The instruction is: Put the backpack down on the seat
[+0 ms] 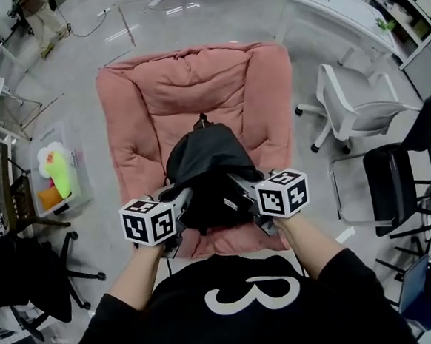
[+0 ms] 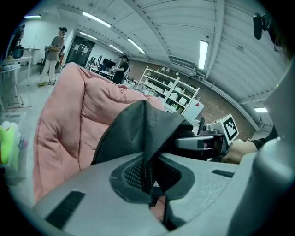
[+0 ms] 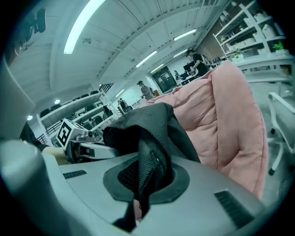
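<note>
Fingers (image 2: 83, 189) pinch backpack (image 1: 204, 168) — perhaps resting on pink seat (image 1: 194, 87); white chair (image 1: 354, 97) right.

My head camera looks steeply down onto the pink padded fabric armchair (image 1: 194, 87). The cameras on my left gripper (image 1: 182, 201) and right gripper (image 1: 237, 186) angle inward, hard up against the black fabric backpack (image 1: 203, 161). Each sees the other gripper, and all three views share armchair and backpack.

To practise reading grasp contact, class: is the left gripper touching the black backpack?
Touching. The left gripper view shows the left gripper shut on a fold of the backpack, its fabric pinched between the jaws.
</note>
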`<state>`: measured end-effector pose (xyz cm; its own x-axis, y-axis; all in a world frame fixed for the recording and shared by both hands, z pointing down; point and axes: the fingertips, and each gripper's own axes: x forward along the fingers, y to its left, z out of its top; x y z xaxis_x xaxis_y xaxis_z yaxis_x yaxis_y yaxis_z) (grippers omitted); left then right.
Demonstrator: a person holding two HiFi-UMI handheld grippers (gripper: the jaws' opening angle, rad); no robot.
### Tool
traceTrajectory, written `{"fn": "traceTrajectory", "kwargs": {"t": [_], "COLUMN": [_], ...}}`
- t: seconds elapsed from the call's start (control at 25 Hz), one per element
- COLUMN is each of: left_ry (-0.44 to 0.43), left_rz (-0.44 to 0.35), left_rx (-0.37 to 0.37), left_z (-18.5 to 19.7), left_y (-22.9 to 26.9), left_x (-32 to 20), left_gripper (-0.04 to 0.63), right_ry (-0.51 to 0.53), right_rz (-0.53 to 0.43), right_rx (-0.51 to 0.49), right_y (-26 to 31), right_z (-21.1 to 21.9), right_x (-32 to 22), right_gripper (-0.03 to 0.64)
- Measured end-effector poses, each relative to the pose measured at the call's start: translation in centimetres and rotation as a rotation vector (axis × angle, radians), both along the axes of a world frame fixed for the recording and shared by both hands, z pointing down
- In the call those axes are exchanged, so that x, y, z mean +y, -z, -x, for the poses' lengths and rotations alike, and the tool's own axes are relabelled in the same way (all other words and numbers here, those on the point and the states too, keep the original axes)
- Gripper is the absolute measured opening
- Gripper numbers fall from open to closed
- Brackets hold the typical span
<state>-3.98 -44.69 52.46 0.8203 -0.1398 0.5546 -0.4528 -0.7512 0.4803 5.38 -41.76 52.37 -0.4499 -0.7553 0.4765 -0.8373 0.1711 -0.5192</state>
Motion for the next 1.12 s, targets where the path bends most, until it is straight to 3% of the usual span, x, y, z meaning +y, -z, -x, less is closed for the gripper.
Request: {"fn": "traceTrajectory", "kwargs": {"t": [0.36, 0.76, 0.92, 0.96, 1.08, 1.12], "left_ry": [-0.063, -0.049, -0.060, -0.070, -0.090, -0.081], "left_rz": [0.005, -0.016, -0.026, -0.020, 0.005, 0.004], "left_rx": [-0.052, -0.071, -0.098, -0.111, -0.136, -0.136], "left_z": [-0.4, -1.8, -2.4, -2.4, -2.0, -1.8], "left_y": [-6.5, -10.4, -11.0, -11.2, -11.7, -11.7], "left_x": [-3.3, -6.5, -6.8, -6.8, -6.2, -6.1], "left_gripper": [0.012, 0.015, 0.021, 0.042, 0.200, 0.209], "right_ry": [-0.023, -0.071, -0.112, -0.117, -0.106, -0.102], "right_rz": [0.098, 0.096, 0.100, 0.107, 0.124, 0.126], "right_rx": [0.048, 0.142, 0.160, 0.156, 0.156, 0.163], "right_y": [-6.7, -10.5, -10.9, -11.0, -11.1, -11.0], "right_z": [-0.3, -1.7, -2.8, -3.0, -3.0, -3.1], "right_x": [-2.8, -6.0, -6.2, -6.1, -5.6, -5.3], "right_gripper": [0.011, 0.012, 0.062, 0.081, 0.195, 0.227]}}
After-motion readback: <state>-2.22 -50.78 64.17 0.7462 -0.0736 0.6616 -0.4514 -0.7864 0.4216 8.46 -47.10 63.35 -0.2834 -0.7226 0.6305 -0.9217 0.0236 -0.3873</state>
